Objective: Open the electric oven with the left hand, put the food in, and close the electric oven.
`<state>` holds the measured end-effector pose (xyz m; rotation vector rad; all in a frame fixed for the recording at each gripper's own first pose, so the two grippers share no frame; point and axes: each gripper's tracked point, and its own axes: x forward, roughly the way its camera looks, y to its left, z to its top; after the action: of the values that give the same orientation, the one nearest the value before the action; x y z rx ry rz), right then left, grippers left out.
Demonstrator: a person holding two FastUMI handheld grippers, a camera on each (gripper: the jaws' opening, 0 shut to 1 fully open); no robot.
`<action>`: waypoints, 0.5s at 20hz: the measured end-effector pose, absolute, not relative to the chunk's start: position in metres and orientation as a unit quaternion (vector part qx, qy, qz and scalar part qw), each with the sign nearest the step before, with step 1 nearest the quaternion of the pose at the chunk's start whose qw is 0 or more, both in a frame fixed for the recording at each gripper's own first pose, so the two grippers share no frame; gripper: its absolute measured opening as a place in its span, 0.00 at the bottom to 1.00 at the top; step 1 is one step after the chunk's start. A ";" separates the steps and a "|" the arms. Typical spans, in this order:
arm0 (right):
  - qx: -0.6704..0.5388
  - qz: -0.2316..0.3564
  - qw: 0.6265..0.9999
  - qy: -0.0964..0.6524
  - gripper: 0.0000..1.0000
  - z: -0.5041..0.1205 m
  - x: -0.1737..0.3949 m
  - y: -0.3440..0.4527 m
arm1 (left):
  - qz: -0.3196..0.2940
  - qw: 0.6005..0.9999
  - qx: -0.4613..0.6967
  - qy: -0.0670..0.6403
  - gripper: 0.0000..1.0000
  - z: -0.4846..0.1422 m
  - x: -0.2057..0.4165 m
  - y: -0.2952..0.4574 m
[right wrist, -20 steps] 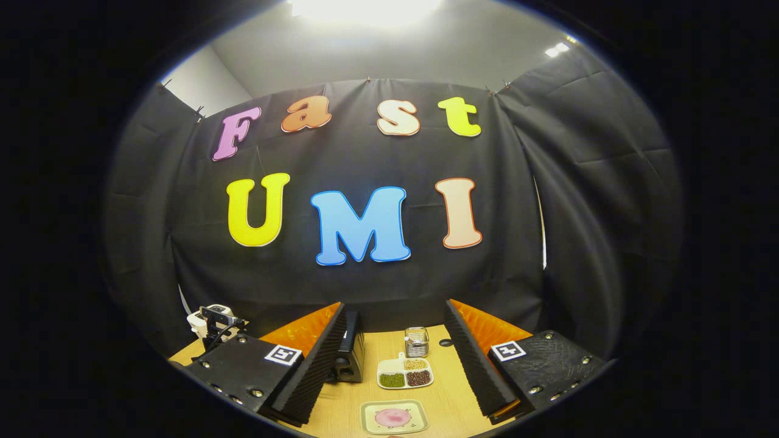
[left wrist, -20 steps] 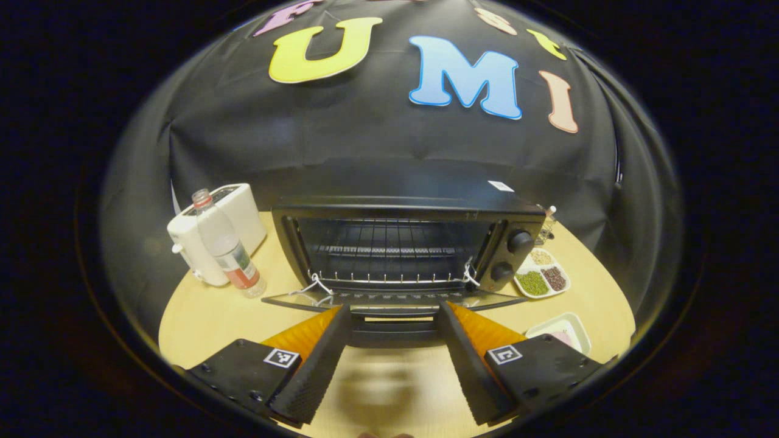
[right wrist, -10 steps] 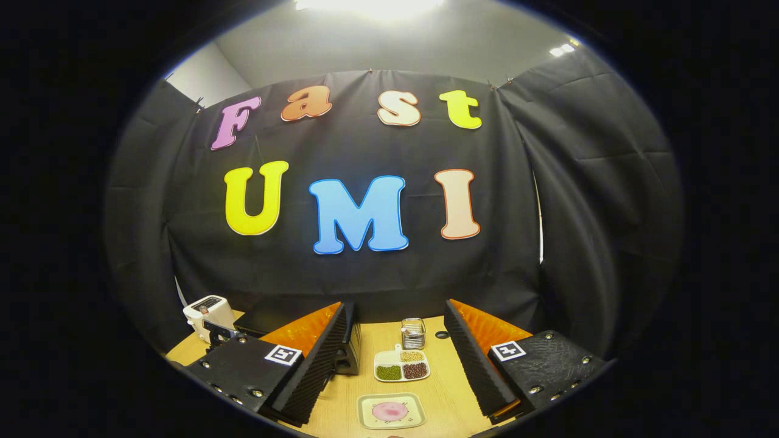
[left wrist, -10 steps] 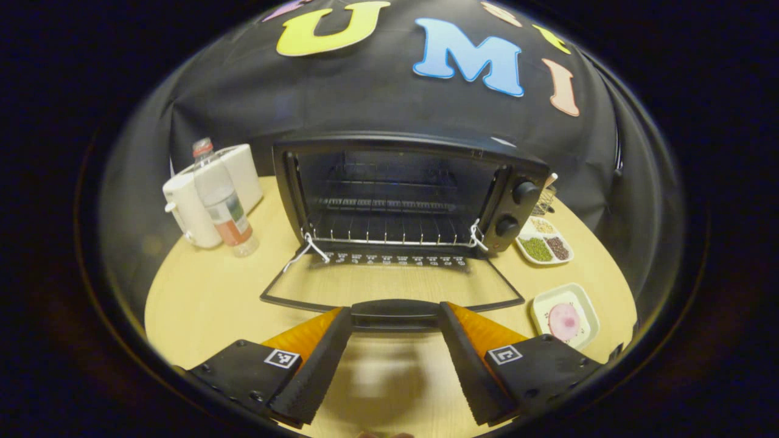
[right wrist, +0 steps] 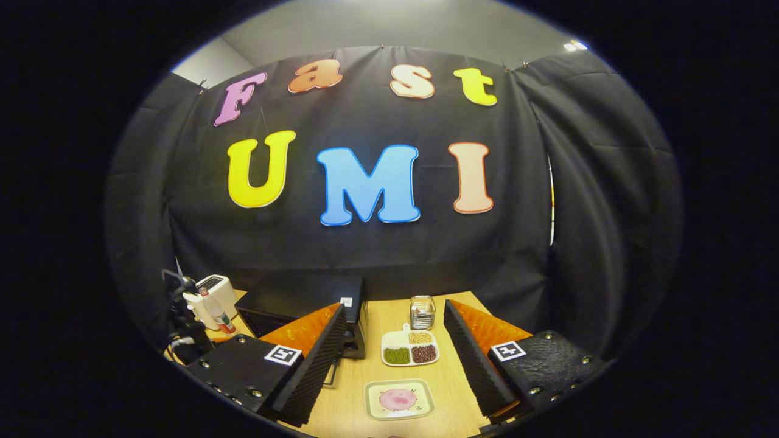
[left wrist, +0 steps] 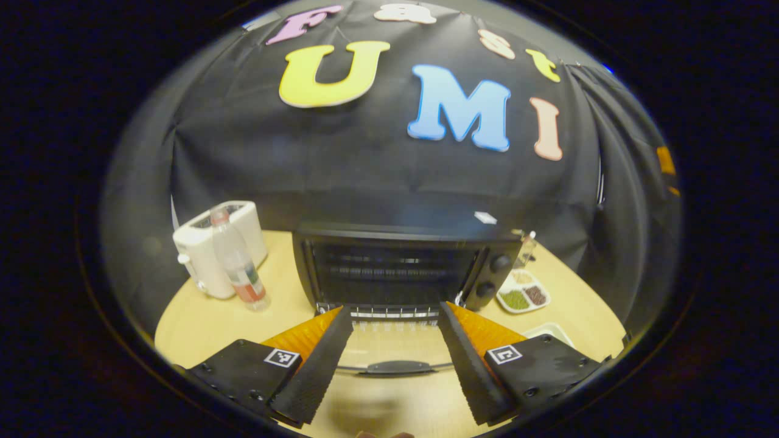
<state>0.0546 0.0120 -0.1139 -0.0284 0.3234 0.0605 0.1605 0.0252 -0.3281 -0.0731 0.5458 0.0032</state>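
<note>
1. Left gripper view: the left gripper (left wrist: 394, 359) stands wide apart and holds nothing. The electric oven (left wrist: 405, 267) sits straight ahead on the table (left wrist: 201, 319), its door (left wrist: 395, 344) dropped flat toward the tongs, with the door handle (left wrist: 395, 367) lying crosswise between the two fingers but untouched. The cavity looks empty apart from a wire rack (left wrist: 394, 272).
2. In the same view, off to the right, a small plate (left wrist: 551, 331) peeks out just behind the right-hand finger; a divided dish (left wrist: 523, 298) of beans or grains lies beside the oven's knobs. A white appliance (left wrist: 213, 246) and a bottle (left wrist: 238, 267) stand to the left.
3. Right gripper view: the right gripper (right wrist: 392, 365) is also wide and empty. The food (right wrist: 397, 399), a pink round piece, rests on its plate directly ahead between the fingers and below them, so I judge this hand the nearer one for the pick-up.
4. Beyond the plate is the divided dish, then a small glass jar (right wrist: 422, 311); the oven lies ahead to the left, so the food would have to travel leftward.
</note>
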 end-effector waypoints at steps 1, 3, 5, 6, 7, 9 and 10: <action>-0.010 0.037 0.984 0.176 0.98 -0.123 0.057 0.013 | -0.003 0.969 -0.033 0.244 0.96 -0.310 0.165 0.027; -0.006 0.056 0.976 0.212 0.98 -0.148 0.063 0.016 | -0.004 0.982 -0.025 0.188 1.00 -0.278 0.176 0.033; 0.007 0.075 0.961 0.265 0.97 -0.179 0.068 0.010 | -0.001 0.989 -0.033 0.141 1.00 -0.252 0.190 0.037; 0.020 0.083 0.952 0.295 0.98 -0.196 0.070 0.008 | 0.002 0.991 -0.037 0.126 1.00 -0.241 0.191 0.038; 0.037 0.088 0.942 0.321 0.98 -0.211 0.072 0.003 | 0.009 0.993 -0.040 0.113 1.00 -0.229 0.193 0.041; 0.075 0.095 0.920 0.374 0.98 -0.242 0.076 -0.006 | 0.028 0.996 -0.044 0.078 0.96 -0.201 0.194 0.053; 0.088 0.098 0.907 0.400 0.98 -0.258 0.075 -0.010 | 0.041 0.996 -0.039 0.062 0.98 -0.190 0.196 0.060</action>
<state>0.0749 -0.0103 -0.2579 0.1812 0.8259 0.2020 0.1958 0.0599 -0.1898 -0.0781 0.1239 0.0829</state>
